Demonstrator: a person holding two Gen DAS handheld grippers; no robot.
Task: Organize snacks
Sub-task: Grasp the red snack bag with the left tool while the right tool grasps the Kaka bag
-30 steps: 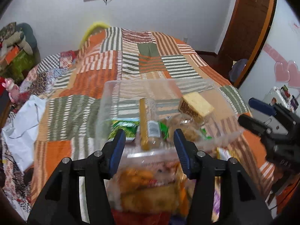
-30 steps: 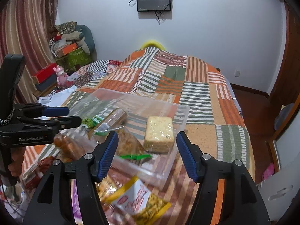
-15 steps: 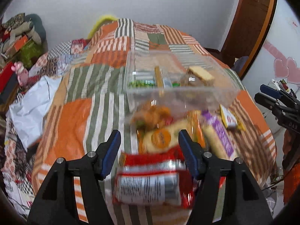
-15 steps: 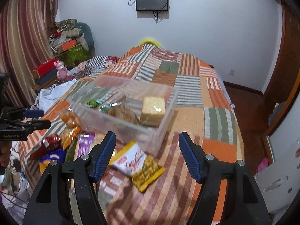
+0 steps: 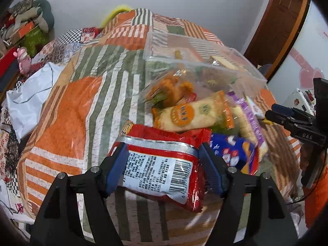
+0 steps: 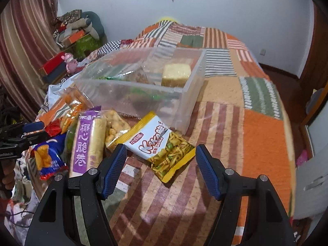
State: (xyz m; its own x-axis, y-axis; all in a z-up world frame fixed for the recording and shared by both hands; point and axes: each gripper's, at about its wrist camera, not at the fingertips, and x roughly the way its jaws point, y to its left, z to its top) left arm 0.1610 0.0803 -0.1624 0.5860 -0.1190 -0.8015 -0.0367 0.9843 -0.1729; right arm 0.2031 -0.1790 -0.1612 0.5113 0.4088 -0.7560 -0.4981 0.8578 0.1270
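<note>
A clear plastic bin [image 6: 184,94] on the patchwork bed holds a yellow cake block [image 6: 175,74] and other snacks. Loose packets lie before it. My left gripper [image 5: 163,160] is open, its jaws on either side of a red packet [image 5: 162,164] with a white barcode label; contact is unclear. Beyond lie an orange cracker pack [image 5: 192,112], a blue packet [image 5: 231,153] and a purple roll pack [image 5: 250,121]. My right gripper [image 6: 161,164] is open and empty, just short of a yellow-white noodle snack packet [image 6: 162,143]. The purple pack [image 6: 88,141] lies to its left.
The bin also shows in the left wrist view [image 5: 205,61]. A white cloth [image 5: 30,94] lies at the bed's left edge. Boxes and stuffed toys [image 6: 78,30] are piled by the left wall. A wooden door [image 5: 276,24] stands to the right.
Both grippers pulled back from the bin toward the near end of the bed. The left one dropped low around the red packet; the right one lowered toward the yellow packet.
</note>
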